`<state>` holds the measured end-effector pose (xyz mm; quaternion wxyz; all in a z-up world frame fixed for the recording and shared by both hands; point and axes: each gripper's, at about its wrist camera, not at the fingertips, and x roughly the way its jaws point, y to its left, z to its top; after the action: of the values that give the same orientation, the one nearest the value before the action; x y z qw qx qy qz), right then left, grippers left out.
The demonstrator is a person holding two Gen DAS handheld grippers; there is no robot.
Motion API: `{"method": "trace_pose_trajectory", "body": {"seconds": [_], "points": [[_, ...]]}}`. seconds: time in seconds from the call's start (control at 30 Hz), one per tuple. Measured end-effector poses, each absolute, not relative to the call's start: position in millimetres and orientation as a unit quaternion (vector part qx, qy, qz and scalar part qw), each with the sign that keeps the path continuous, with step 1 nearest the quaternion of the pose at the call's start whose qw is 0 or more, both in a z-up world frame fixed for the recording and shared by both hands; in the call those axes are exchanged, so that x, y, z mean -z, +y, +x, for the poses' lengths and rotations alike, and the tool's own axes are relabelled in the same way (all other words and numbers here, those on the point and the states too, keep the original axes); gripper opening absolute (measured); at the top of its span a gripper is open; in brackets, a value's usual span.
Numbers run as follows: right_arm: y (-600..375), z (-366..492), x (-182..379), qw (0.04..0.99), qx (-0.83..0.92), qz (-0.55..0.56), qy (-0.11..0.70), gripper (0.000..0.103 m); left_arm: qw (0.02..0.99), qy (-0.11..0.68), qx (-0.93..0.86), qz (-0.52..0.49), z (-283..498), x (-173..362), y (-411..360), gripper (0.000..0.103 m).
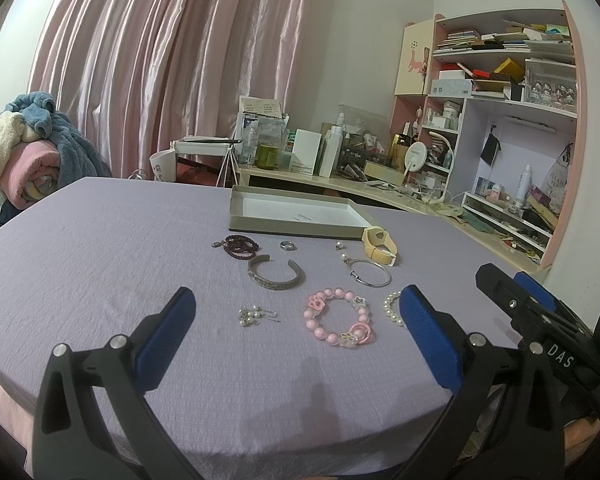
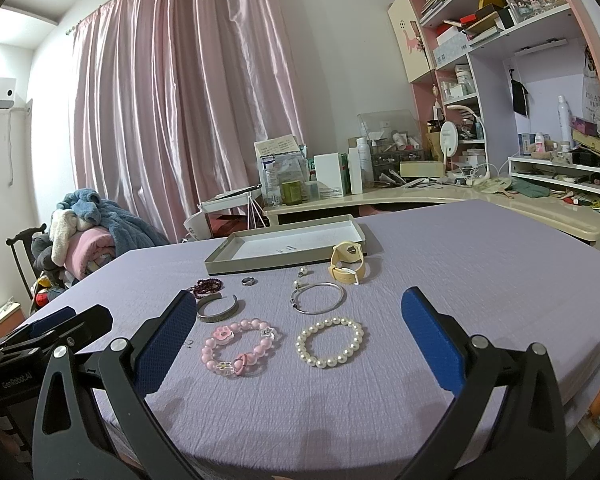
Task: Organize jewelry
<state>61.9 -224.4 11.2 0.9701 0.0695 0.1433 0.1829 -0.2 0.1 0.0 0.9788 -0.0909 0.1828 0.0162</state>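
Jewelry lies spread on the lilac cloth in front of you, none of it in the tray at the far edge. Nearest your grippers sit the pink bracelet and, just to its right, the pearl bracelet, close together but apart. Behind them lie the cuff on the left and the thin bangle on the right. Farther back, just before the tray wall, you have the dark beads, the ring, a small stud and the yellow watch, which stands on edge next to the tray's right corner. The left wrist view also shows a pearl earring pair left of the pink bracelet.

Your left gripper is spread wide and holds nothing; its right finger covers part of the pearl bracelet in that view. Your right gripper is equally wide and bare, and its left finger hides the near end of the cuff. Both hover over the near edge, side by side.

Beyond the table you face a cluttered desk, pink shelves, a pink curtain and a chair piled with clothes.
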Motion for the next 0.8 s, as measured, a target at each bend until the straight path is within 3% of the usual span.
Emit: {"method": "trace_pose_trajectory", "body": {"seconds": [0.8], "points": [[-221.3,63.5,-7.7,0.969,-0.182,0.071,0.151,0.102,0.978,0.186,-0.018,-0.093,1.6,-0.7,-0.5,0.101]]}}
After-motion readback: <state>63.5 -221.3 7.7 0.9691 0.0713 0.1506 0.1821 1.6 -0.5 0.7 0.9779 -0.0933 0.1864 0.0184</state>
